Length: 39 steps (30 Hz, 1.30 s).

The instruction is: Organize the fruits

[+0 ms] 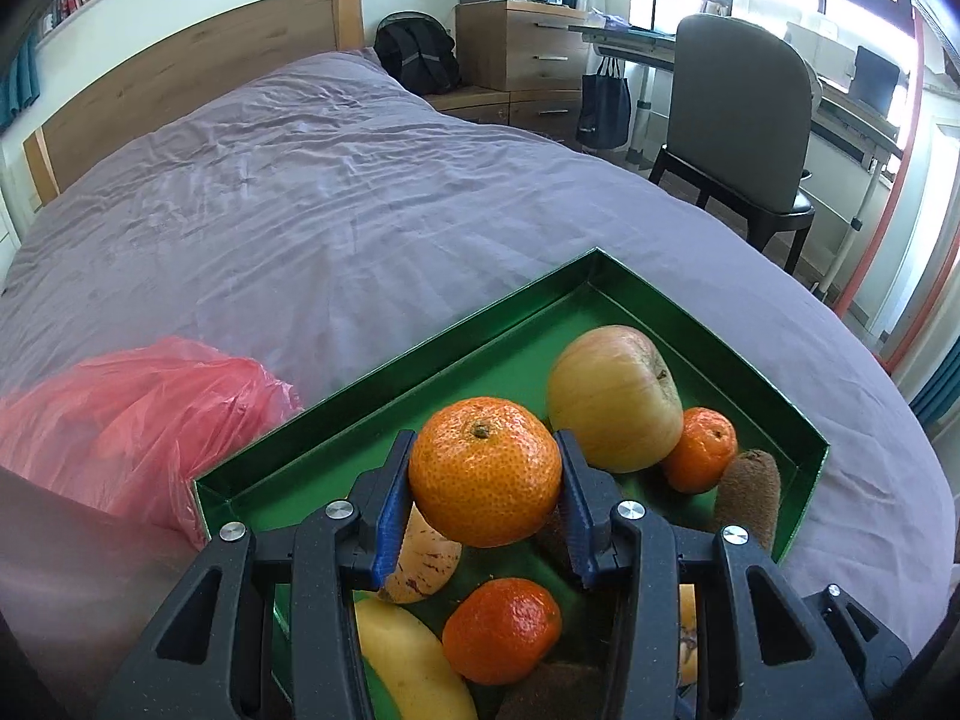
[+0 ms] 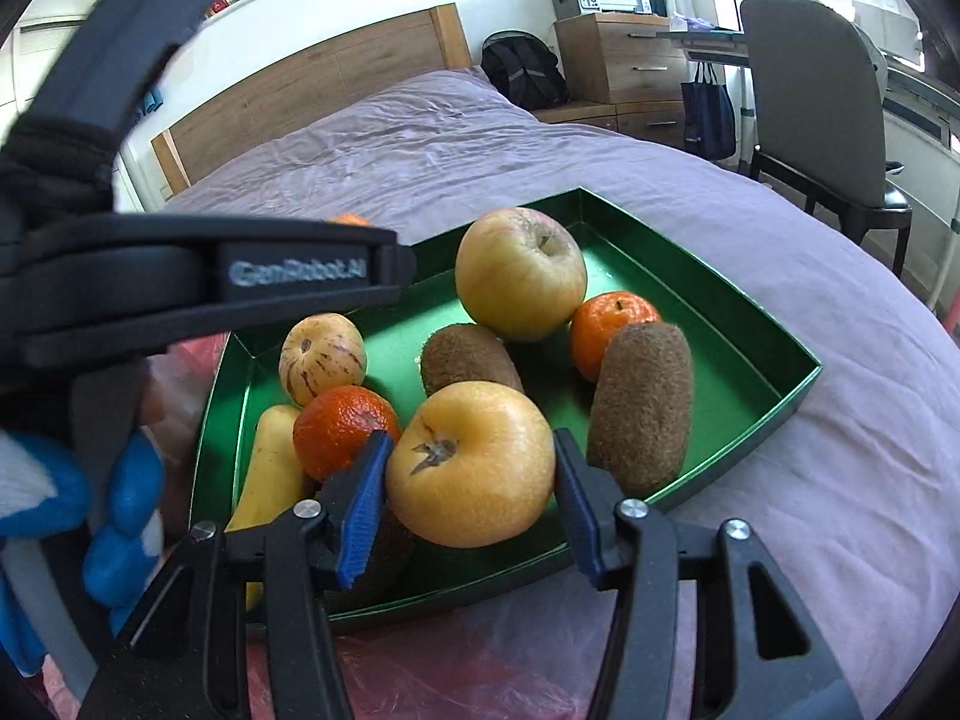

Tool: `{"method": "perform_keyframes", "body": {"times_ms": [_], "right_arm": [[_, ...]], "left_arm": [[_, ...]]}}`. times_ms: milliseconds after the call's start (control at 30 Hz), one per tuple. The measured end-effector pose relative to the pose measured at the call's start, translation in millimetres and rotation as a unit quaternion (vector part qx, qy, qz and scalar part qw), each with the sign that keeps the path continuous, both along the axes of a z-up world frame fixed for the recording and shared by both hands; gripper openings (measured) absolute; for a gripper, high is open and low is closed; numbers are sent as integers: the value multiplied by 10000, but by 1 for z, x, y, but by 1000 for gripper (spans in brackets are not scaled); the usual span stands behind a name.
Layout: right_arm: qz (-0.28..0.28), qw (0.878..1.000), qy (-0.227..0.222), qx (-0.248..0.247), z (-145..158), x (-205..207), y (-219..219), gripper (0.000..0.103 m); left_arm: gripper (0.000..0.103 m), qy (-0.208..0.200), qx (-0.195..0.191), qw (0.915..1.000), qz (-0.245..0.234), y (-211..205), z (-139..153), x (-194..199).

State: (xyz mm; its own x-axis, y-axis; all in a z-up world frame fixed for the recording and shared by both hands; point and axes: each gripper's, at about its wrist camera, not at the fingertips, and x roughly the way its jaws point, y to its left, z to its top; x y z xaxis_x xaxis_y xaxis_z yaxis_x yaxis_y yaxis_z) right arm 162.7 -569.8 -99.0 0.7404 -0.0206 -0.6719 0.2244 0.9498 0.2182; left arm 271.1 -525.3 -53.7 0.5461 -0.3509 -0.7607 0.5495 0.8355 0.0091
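A green tray (image 1: 372, 384) lies on the bed and holds several fruits. My left gripper (image 1: 483, 438) is shut on a large mandarin (image 1: 486, 471) and holds it above the tray. Under it lie a striped pepino (image 1: 420, 564), a banana (image 1: 408, 660) and a mandarin (image 1: 504, 630). Further in are a pale apple (image 1: 615, 399), a small mandarin (image 1: 699, 450) and a kiwi (image 1: 750, 495). My right gripper (image 2: 472, 438) is shut on a yellow apple (image 2: 471, 462) over the tray's near edge (image 2: 456, 591). Two kiwis (image 2: 642, 408) (image 2: 465, 360) lie beyond it.
A red plastic bag (image 1: 138, 420) lies left of the tray and under its near side (image 2: 480, 660). A blue-gloved hand (image 2: 120, 498) holds the left gripper's handle. Purple bedsheet (image 1: 300, 192) stretches to the wooden headboard (image 1: 198, 78). A chair (image 1: 738, 120) and a desk stand right of the bed.
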Motion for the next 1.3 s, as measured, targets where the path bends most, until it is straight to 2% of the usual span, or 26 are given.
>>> {"method": "perform_keyframes", "body": {"times_ms": [267, 367, 600, 667, 833, 1067, 1300], "right_arm": [[-61, 9998, 35, -172, -8, 4, -10, 99], [-127, 9993, 64, -335, -9, 7, -14, 100], [-144, 9993, 63, -344, -10, 9, -16, 100], [-131, 9995, 23, -298, -9, 8, -16, 101], [-33, 9995, -3, -316, -9, 9, -12, 103], [-40, 9997, -94, -220, -4, 4, -13, 103], [23, 9989, -168, -432, 15, -15, -9, 103]], "left_arm": [[39, -91, 181, 9998, -76, -13, -23, 3], [39, -178, 260, 9994, -126, -18, -26, 1], [40, -169, 294, 9994, -106, -19, -26, 2], [42, -230, 323, 9992, -69, -18, -25, 1], [57, -324, 342, 9989, 21, -11, -23, -2], [63, -365, 246, 9989, 133, 3, -10, -8], [69, -459, 84, 9988, 113, 21, 16, -36]]}}
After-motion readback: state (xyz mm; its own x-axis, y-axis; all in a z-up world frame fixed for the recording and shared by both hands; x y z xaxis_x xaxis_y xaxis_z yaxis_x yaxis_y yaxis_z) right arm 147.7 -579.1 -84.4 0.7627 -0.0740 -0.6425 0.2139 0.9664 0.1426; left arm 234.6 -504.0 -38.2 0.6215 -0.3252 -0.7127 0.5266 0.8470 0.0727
